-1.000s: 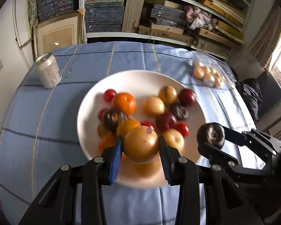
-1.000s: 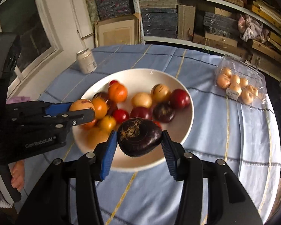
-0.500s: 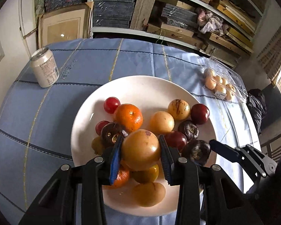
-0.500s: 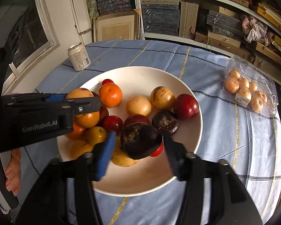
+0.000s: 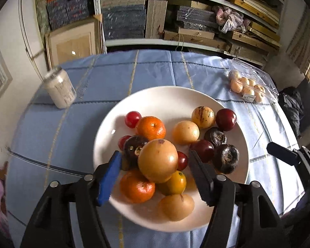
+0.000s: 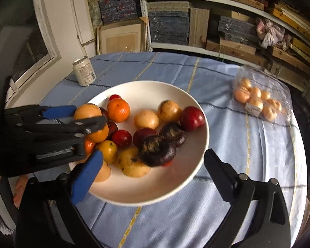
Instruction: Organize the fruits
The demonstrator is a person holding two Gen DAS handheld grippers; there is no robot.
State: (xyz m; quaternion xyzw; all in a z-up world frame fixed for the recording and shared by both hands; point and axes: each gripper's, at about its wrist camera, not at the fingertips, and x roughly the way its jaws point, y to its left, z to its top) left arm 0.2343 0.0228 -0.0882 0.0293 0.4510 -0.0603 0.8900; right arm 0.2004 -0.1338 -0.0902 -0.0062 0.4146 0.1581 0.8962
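Now both grippers stand released: the left gripper (image 5: 155, 177) brackets the yellow-orange fruit (image 5: 158, 160) at lower centre, the right gripper (image 6: 150, 173) below the dark purple fruit (image 6: 157, 149).

Left gripper (image 5: 155, 165) now spread wide vs. clamped 0.5 s ago; large yellow-orange fruit (image 5: 158, 160) released, resting atop pile on white plate (image 5: 155, 97), clear gap to both fingers. Same fruit seen betw. left fingers in right view (image 6: 87, 111), no longer pinched. Right gripper (image 6: 153, 165) also opened fully; dark purple fruit (image 6: 157, 150) dropped from grip, now lying on plate against yellow fruit (image 6: 132, 164) and other dark purple fruit (image 6: 173, 133). 1 s ago both fruits held above plate's near rim; now both down among the rest.
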